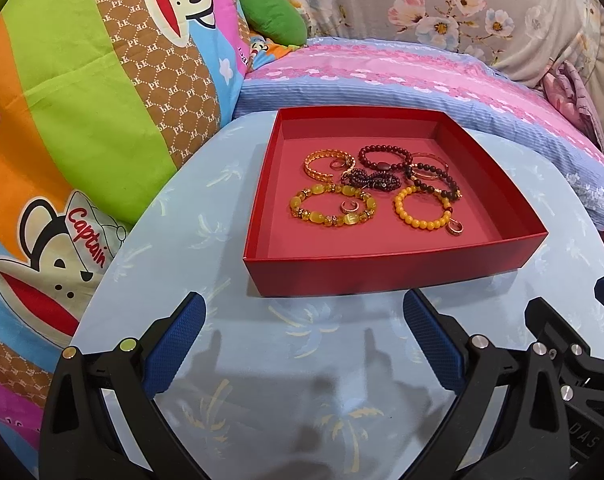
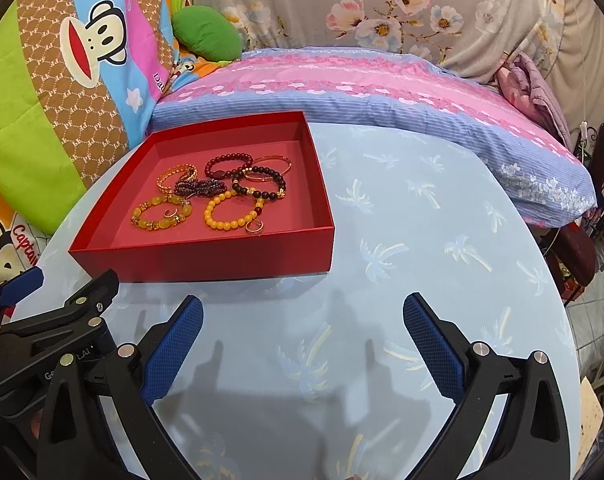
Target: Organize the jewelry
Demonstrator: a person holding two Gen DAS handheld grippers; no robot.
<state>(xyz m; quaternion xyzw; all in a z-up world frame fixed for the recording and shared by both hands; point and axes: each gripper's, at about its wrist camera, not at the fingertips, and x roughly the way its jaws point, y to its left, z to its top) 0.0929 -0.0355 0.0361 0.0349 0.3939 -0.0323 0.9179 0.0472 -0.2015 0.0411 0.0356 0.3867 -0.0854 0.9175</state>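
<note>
A shallow red box [image 1: 381, 272] [image 2: 206, 258] stands on the round table with several bracelets and rings inside. Among them are a yellow bead bracelet [image 1: 421, 210] [image 2: 226, 210], an amber bracelet [image 1: 331, 206] [image 2: 160, 212], a dark red bead bracelet [image 1: 381, 158] [image 2: 228, 164] and a small ring [image 1: 454, 229] [image 2: 255, 227]. My left gripper [image 1: 303, 308] hangs open just in front of the box. My right gripper [image 2: 302, 308] is open too, nearer the box's right front corner, with nothing between its fingers. The left gripper's body [image 2: 54, 320] shows at the right wrist view's left edge.
The table has a light blue cloth [image 1: 294, 360] [image 2: 421, 248] with palm prints. A pink and blue pillow [image 1: 421, 76] [image 2: 361, 88] lies behind it, with a cartoon monkey quilt [image 1: 82, 120] at the left. Chairs and tiled floor [image 2: 597, 308] lie past the right edge.
</note>
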